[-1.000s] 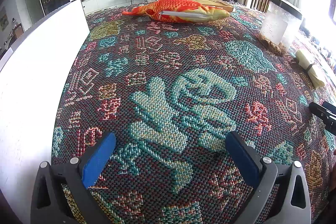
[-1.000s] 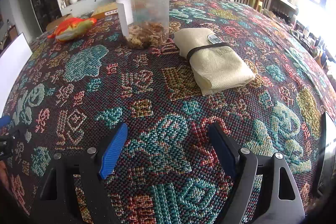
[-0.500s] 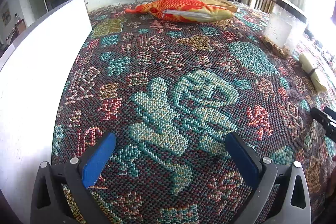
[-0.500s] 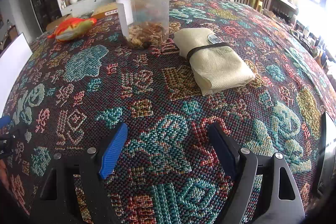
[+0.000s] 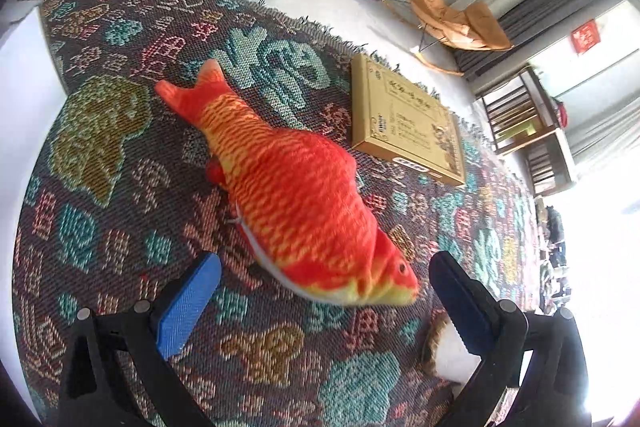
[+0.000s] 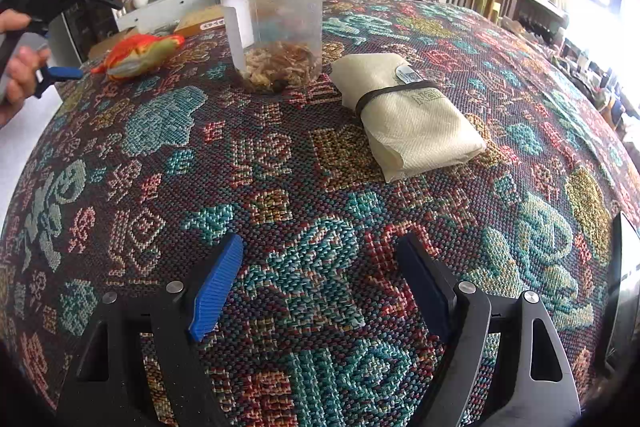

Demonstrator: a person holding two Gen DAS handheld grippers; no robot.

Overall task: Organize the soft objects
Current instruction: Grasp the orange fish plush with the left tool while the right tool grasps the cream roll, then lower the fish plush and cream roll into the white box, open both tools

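Note:
An orange plush fish lies on the patterned woven cloth. My left gripper is open above it, jaws wide on either side of the fish's head, not touching it. The fish also shows far left in the right wrist view, with the left gripper held in a hand above it. A folded cream cloth bag with a dark band lies ahead of my right gripper, which is open and empty over the cloth.
A clear jar with a black lid holding dried bits stands behind the bag. A flat yellow box lies beyond the fish near the table's fringed edge. Chairs and a floor lie past the table.
My left gripper has moved far forward across the table and tilted down over the plush fish. The right gripper has stayed still.

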